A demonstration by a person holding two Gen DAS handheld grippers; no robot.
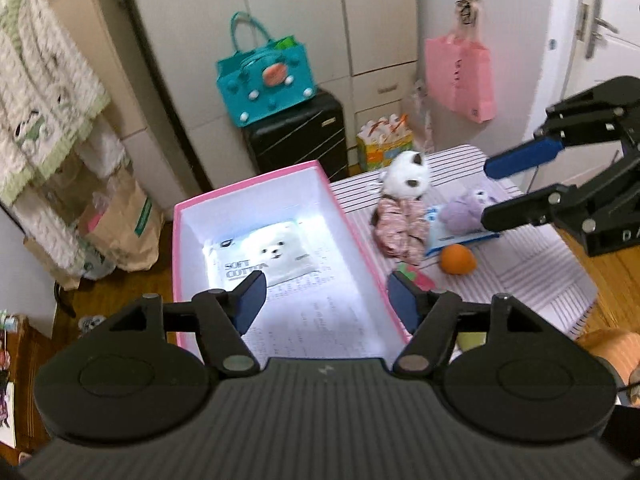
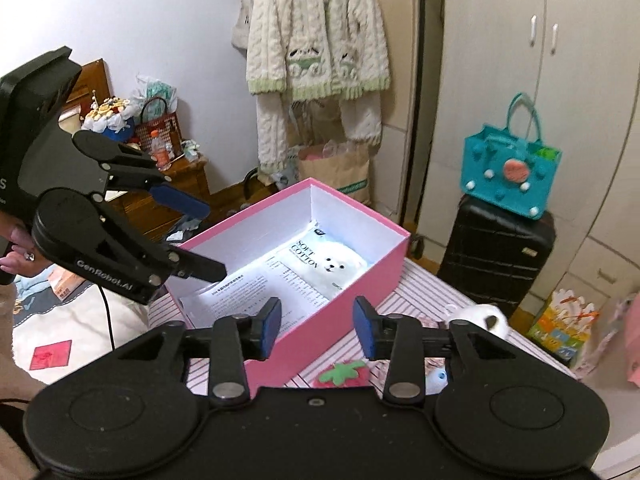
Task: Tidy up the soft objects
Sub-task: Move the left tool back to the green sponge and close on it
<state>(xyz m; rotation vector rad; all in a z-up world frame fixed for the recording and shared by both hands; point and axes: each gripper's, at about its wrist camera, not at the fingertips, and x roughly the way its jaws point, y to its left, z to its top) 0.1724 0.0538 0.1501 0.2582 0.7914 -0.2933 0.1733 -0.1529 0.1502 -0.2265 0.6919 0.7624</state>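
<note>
**Both tools empty above the pink box**

My left tool (image 1: pixel 322 300) hangs over the near end of the pink box (image 1: pixel 188 208), its blue pads standing well apart with nothing between them. The box sits along the left edge of the striped tabletop (image 1: pixel 532 272). Inside it, toward the far end, lies the soft cotton pack (image 1: pixel 266 258) with the white dog face, resting on a printed sheet (image 1: pixel 320 316) that lines the bottom. To the right of the box, on the tabletop, lie the white plush cat (image 1: pixel 408 178) in its flowered dress, a purple plush (image 1: pixel 464 212) on a blue-edged packet, an orange ball (image 1: pixel 458 260) nearer me, and a felt strawberry (image 1: pixel 412 274) just beside the box's right wall. My right tool (image 1: pixel 494 192) comes in from the right, above those toys, partly open and holding nothing.

Only my left tool's camera shows the purple plush and the orange ball. My right tool's camera shows my left tool (image 2: pixel 216 240) from the side, over the box's left corner, and the hand (image 2: pixel 16 248) gripping it; the cat is half hidden there behind a finger.
</note>
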